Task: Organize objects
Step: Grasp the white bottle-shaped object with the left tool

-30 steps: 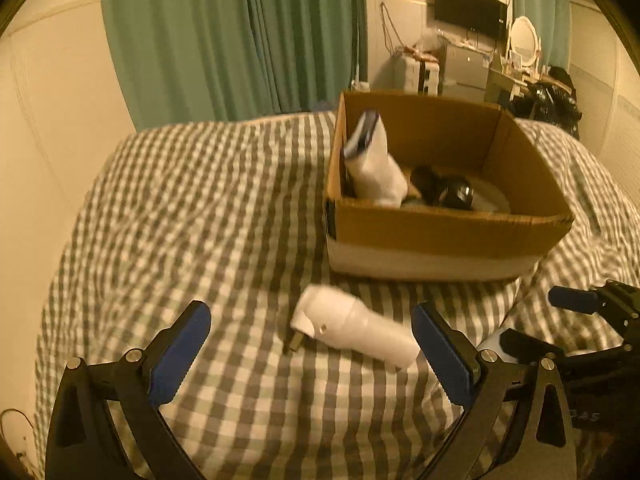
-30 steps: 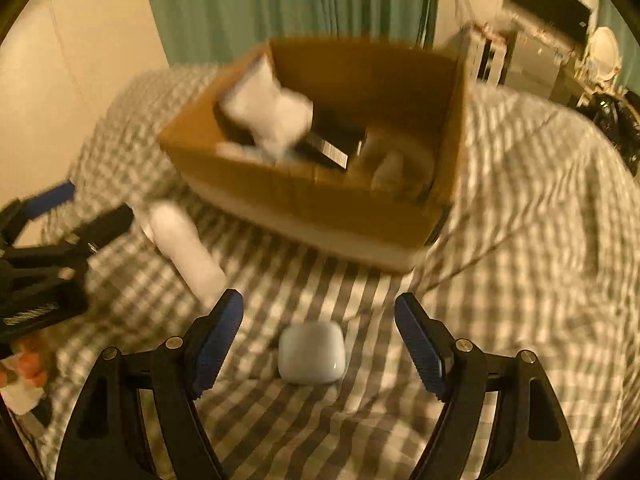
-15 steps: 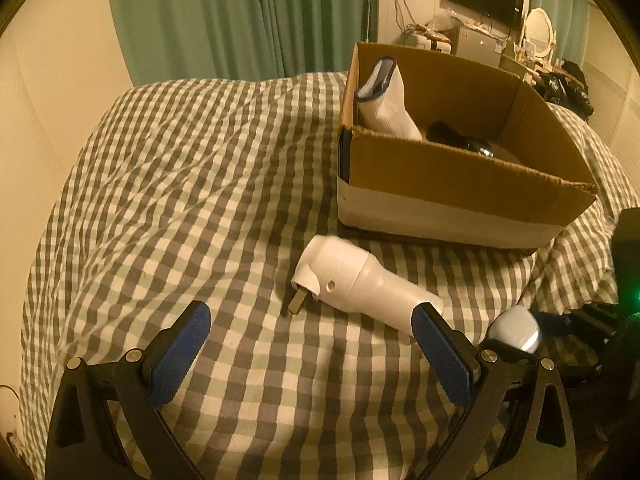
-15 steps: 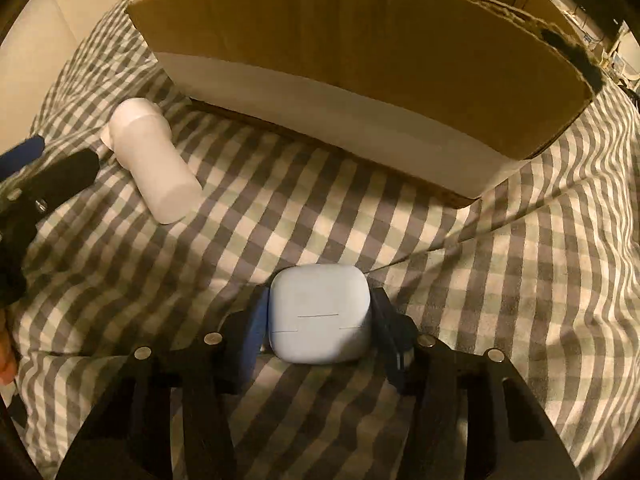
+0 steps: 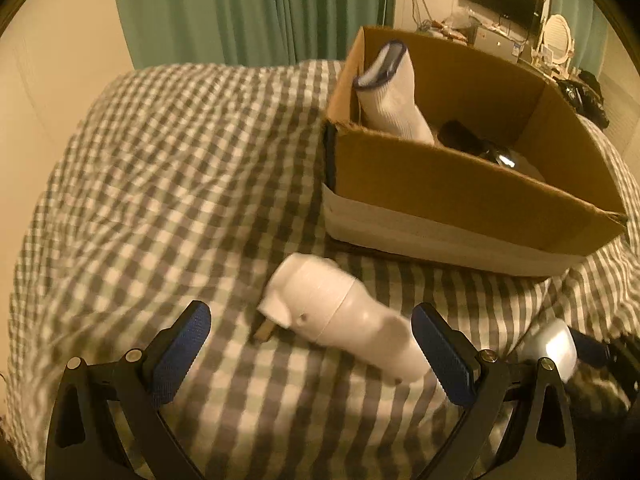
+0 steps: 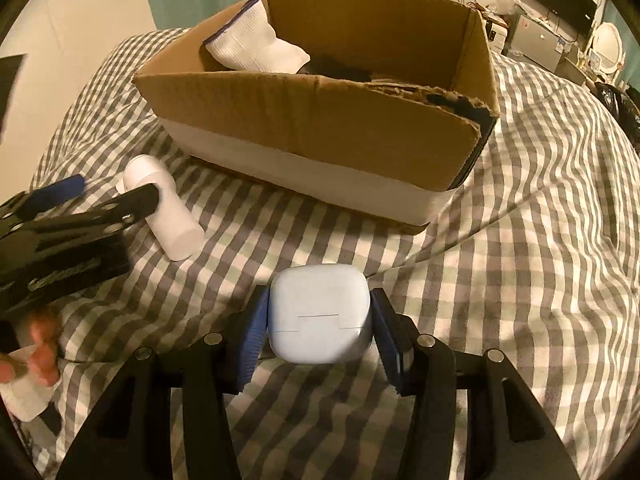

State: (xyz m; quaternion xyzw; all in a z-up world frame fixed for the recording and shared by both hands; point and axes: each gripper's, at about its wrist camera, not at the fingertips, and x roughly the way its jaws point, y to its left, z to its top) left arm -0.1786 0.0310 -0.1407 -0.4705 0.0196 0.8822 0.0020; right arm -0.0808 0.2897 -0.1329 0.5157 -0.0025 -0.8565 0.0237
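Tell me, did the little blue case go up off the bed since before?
Yes. The little blue case, clamped in the right gripper, now sits lower against the cardboard box, so it was lifted off the checked bedspread.

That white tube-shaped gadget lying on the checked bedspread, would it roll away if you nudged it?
The white gadget has a round barrel, so it would probably roll sideways. Its angled head and the small prong beside it would likely stop it soon. The soft, rumpled bedspread should also slow it. It looks like rigid plastic, not floppy.

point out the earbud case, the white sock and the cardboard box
earbud case [image 6: 318, 314], right wrist view, middle of its front face
white sock [image 5: 394, 98], left wrist view, ribbed leg part
cardboard box [image 6: 320, 120], right wrist view, near brown wall
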